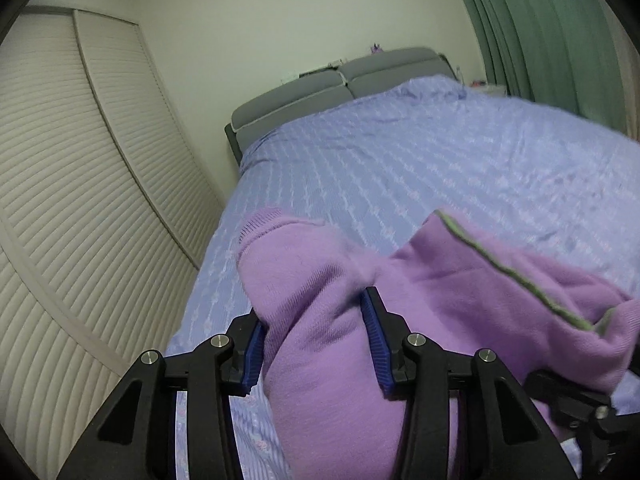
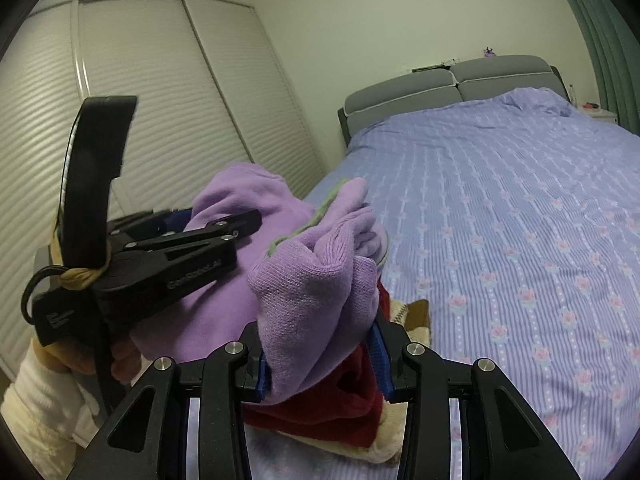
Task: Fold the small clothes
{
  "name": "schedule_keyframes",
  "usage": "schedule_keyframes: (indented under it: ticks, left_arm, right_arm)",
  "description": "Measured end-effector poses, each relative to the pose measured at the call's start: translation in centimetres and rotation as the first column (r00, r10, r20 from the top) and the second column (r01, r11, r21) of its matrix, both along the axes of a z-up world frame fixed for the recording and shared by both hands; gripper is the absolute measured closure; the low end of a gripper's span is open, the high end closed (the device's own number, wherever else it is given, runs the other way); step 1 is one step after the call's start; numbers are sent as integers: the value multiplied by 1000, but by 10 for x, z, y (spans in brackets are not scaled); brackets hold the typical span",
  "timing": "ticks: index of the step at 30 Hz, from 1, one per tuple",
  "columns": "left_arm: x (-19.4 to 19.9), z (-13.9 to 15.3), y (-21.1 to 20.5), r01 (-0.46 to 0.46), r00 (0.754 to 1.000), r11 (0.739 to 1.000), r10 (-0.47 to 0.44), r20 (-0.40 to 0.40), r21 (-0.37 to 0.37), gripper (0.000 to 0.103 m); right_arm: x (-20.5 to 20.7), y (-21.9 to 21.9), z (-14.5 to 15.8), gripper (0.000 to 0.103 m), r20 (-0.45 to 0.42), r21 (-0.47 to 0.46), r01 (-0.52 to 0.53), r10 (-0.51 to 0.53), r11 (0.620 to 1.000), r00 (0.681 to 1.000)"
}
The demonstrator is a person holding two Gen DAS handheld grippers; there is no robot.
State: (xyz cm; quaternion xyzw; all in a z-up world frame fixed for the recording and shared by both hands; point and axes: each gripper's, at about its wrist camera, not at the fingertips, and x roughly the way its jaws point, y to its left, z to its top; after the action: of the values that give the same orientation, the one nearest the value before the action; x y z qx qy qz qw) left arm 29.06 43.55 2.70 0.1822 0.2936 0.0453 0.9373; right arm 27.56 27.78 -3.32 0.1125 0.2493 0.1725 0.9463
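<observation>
The left gripper (image 1: 316, 340) has its jaws partly apart, clamped on a thick bunch of the lilac sweater (image 1: 320, 320). The right gripper (image 2: 320, 356) pinches another bunch likewise. The sweater hangs between them above a dark red garment (image 2: 340, 396) on the bed (image 2: 500, 220).

Bedroom backdrop, nothing fancy

Bed (image 2: 520, 220) with lilac flowered cover, grey headboard (image 2: 448, 80) at 1 o'clock, white louvred wardrobe doors (image 2: 168, 92) at 10, green curtain (image 1: 540, 28) at 2.
</observation>
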Motion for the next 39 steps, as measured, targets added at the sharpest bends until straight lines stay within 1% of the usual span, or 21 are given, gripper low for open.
schedule_keyframes:
  ticks: [2, 3, 5, 7, 9, 11, 12, 13, 14, 15, 17, 19, 21, 24, 26, 27, 28, 32, 36, 38, 39]
  left_arm:
    - [4, -14, 5, -24, 1000, 1000, 24, -18, 19, 58]
    - [6, -17, 9, -30, 999, 999, 30, -23, 14, 58]
    - [5, -18, 18, -47, 999, 999, 47, -16, -28, 57]
    - [2, -17, 25, -73, 997, 996, 72, -8, -54, 56]
    - [-4, -14, 32, -96, 995, 993, 96, -9, -73, 56]
    - [-17, -4, 36, -104, 994, 990, 107, 20, -99, 51]
    - [-24, 1, 38, -110, 993, 988, 115, 41, -107, 50]
    - [-34, 10, 39, -119, 989, 985, 128, 72, -126, 45]
    - [-45, 18, 41, -133, 984, 979, 149, 95, -157, 43]
    - [-52, 23, 43, -143, 981, 972, 164, 107, -184, 43]
    - [-76, 28, 38, -128, 981, 966, 157, 116, -223, 43]
    - [-90, 23, 32, -116, 985, 966, 142, 98, -230, 43]
    - [-101, 10, 21, -121, 988, 972, 138, 70, -203, 43]
    - [-102, -12, 19, -152, 987, 970, 159, 19, -187, 42]
    - [-103, -20, 24, -174, 984, 962, 179, 7, -209, 41]
    - [-103, -20, 26, -177, 983, 959, 184, 9, -223, 41]
    - [-102, -21, 30, -183, 982, 955, 190, 11, -234, 38]
    - [-105, -31, 39, -210, 977, 947, 212, -16, -244, 33]
    - [-101, -34, 44, -234, 972, 939, 235, -28, -252, 27]
    - [-103, -32, 45, -250, 967, 932, 253, -24, -262, 22]
    - [-105, -30, 44, -260, 964, 928, 266, -15, -265, 22]
  right_arm:
    - [4, 0, -7, 61, -25, 9, 4, -4, 1000, 1000]
    - [5, -3, -11, 60, -46, 25, 2, -1, 1000, 999]
    - [7, -11, -15, 59, -90, 79, -8, 15, 997, 996]
    - [8, -17, -14, 55, -115, 110, -24, 37, 994, 993]
    - [5, -26, -9, 43, -119, 156, -42, 61, 987, 991]
    - [2, -34, 1, 36, -80, 187, -38, 54, 982, 995]
    - [2, -36, 7, 35, -47, 175, -39, 48, 984, 998]
    - [1, -35, 12, 35, -20, 152, -48, 52, 987, 998]
    - [2, -32, 15, 35, -9, 130, -57, 59, 990, 998]
    - [5, -31, 16, 35, -7, 106, -65, 66, 992, 998]
    - [8, -32, 15, 35, -22, 96, -60, 62, 994, 998]
    - [9, -38, 13, 35, -27, 114, -54, 57, 992, 998]
    - [12, -47, 11, 35, -42, 144, -32, 39, 989, 998]
    - [18, -52, 10, 35, -59, 134, -18, 26, 991, 998]
    - [23, -54, 6, 35, -72, 100, -11, 19, 995, 997]
    - [23, -55, 3, 35, -86, 89, -16, 24, 996, 996]
    - [24, -56, -1, 35, -101, 96, -27, 36, 995, 994]
    - [25, -63, -17, 35, -144, 101, -15, 29, 995, 989]
    - [21, -61, -31, 35, -173, 57, -33, 42, 998, 984]
    - [19, -61, -33, 35, -179, 55, -43, 52, 998, 982]
    - [16, -62, -30, 35, -180, 60, -47, 57, 997, 982]
